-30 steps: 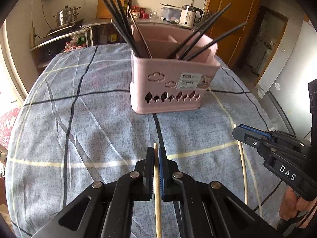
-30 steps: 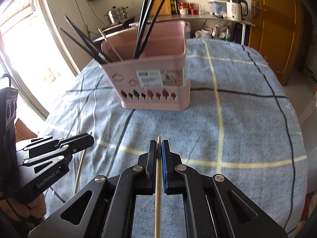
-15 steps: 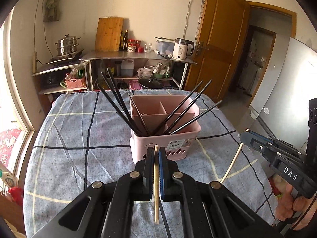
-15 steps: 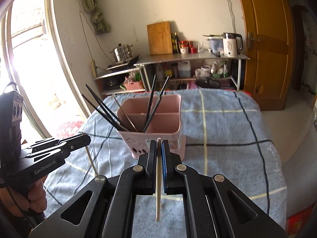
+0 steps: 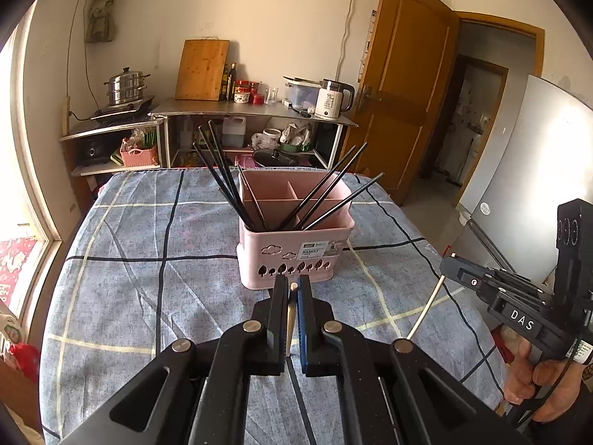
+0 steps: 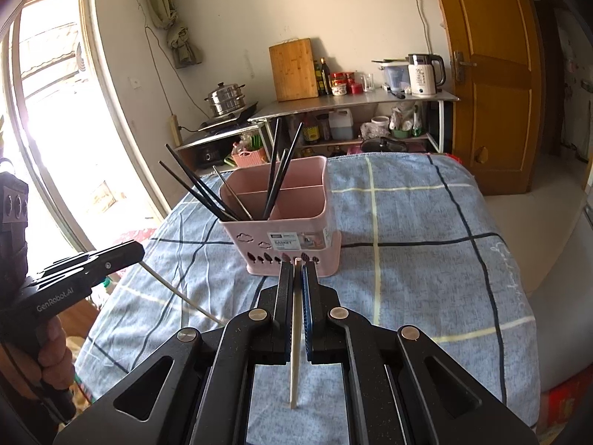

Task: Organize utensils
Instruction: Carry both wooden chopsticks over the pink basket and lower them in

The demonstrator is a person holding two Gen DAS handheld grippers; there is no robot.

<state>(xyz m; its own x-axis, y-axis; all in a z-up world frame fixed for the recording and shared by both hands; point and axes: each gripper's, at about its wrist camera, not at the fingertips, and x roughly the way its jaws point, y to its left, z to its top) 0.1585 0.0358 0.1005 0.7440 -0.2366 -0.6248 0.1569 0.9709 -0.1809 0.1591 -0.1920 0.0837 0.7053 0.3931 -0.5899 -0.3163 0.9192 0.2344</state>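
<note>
A pink utensil basket [image 5: 296, 256] [image 6: 289, 237] stands in the middle of the blue checked tablecloth, with several black chopsticks [image 5: 226, 178] [image 6: 274, 170] leaning out of its compartments. My left gripper [image 5: 292, 287] is shut on a pale wooden chopstick [image 5: 291, 319], lifted off the cloth in front of the basket. My right gripper [image 6: 297, 267] is shut on a second pale chopstick [image 6: 294, 352], also raised, its thin end hanging toward me. Each gripper shows in the other's view: the right one [image 5: 450, 265] with its chopstick [image 5: 426, 309], the left one [image 6: 139, 250] with its chopstick [image 6: 178, 291].
The tablecloth [image 5: 129, 289] [image 6: 426, 259] covers a rounded table. Behind it stand a metal shelf [image 5: 255, 111] with a kettle [image 5: 333, 102], jars and a cutting board, a steamer pot [image 5: 126, 87], a wooden door [image 5: 400, 85] and a fridge [image 5: 537, 170] at the right.
Both grippers have risen with their chopsticks off the tablecloth and tilted up, so the basket now sits lower and farther away and the room behind shows.
</note>
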